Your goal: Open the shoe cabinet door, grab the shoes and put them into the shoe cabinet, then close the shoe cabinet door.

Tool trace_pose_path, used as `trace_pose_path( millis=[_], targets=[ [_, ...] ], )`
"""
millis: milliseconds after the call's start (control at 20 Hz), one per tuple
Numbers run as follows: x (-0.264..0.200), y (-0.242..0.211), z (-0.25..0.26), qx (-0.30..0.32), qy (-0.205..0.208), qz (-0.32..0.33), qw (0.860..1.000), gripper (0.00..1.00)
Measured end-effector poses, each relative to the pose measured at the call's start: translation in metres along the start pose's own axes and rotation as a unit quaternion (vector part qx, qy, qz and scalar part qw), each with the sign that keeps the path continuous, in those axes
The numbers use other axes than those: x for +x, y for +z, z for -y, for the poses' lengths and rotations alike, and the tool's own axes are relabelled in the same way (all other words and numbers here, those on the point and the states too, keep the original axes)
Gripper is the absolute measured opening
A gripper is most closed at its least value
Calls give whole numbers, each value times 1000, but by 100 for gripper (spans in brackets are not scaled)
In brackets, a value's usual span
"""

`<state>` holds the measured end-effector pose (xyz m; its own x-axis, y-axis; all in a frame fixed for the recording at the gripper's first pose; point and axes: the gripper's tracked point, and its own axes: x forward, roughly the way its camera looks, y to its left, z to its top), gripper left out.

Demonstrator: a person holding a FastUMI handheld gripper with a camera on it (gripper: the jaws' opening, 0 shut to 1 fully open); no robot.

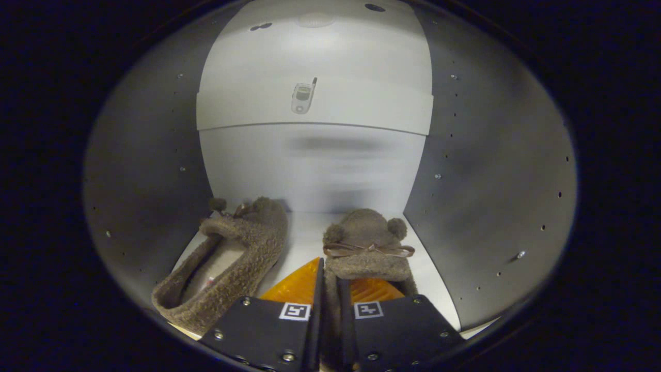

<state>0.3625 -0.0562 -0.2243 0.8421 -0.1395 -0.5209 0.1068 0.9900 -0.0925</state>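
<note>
I have the gripper point(330, 289) clamped on the right slipper's point(367, 243) heel edge (inside the cabinet point(490, 170)) — releasing crooked could tip it against the left slipper point(232, 258).

We're looking into the inside of a shoe cabinet point(490, 170), a piece of household furniture: grey side walls dotted with rows of small shelf-pin holes and screws, running up both the left and right of the frame. Across the upper middle sits a pale shelf point(315, 111), and below it a pale back panel. On the white floor at lower centre rest two fuzzy brown slippers point(242, 248) (one with small pom-pom ears and a thin bow), the sort of soft indoor footwear worn at home. It reads as a domestic storage setting.
</note>
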Motion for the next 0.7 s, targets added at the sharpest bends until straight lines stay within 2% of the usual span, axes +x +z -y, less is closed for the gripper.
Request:
trace_pose_path(
  millis=[50,100,200,300,350,450,700],
  targets=[
    [-4,-2,1,-3,-4,-5,1000,17],
    [-8,-3,3,-6,-7,-8,1000,32],
    [-14,-5,3,-12,-11,-12,1000,36],
    [-23,-5,2,-17,-13,-11,1000,43],
    [-26,-5,1,-17,-14,-12,1000,43],
    [-34,-5,2,-14,-18,-14,1000,63],
    [-69,-2,2,-1,-18,7,1000,68]
  ],
)
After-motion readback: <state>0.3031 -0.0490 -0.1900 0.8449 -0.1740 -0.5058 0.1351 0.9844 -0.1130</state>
